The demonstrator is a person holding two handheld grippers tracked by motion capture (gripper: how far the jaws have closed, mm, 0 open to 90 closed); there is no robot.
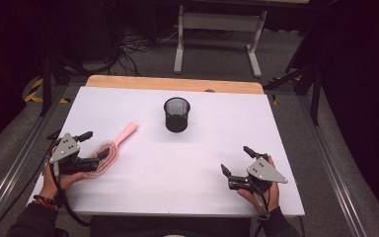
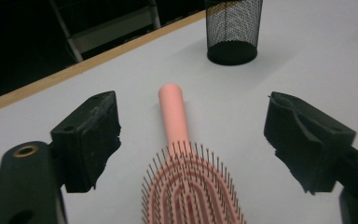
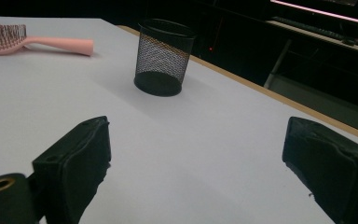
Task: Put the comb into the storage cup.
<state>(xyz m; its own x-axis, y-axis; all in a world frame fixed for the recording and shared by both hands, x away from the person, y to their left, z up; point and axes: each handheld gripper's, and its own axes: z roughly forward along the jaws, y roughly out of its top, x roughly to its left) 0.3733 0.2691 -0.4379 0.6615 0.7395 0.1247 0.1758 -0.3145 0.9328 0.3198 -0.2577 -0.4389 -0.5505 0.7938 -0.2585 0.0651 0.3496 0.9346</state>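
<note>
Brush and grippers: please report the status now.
Left gripper open, jaws either side of the brush, not pressing. Right gripper open, nothing between. Brush flat on the table; mesh cup apart, nothing blocking.

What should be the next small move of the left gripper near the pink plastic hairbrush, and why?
Probably close the left gripper on the pink plastic hairbrush: its open jaws straddle the brush head without touching it, and the brush lies flat on the white table.

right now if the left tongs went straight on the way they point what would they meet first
The left tongs, jaws open, straddle the pink hairbrush without touching it. Going straight on, they would run along its handle; beyond it the line seems to pass just left of the black mesh cup, though depth is unclear.
</note>
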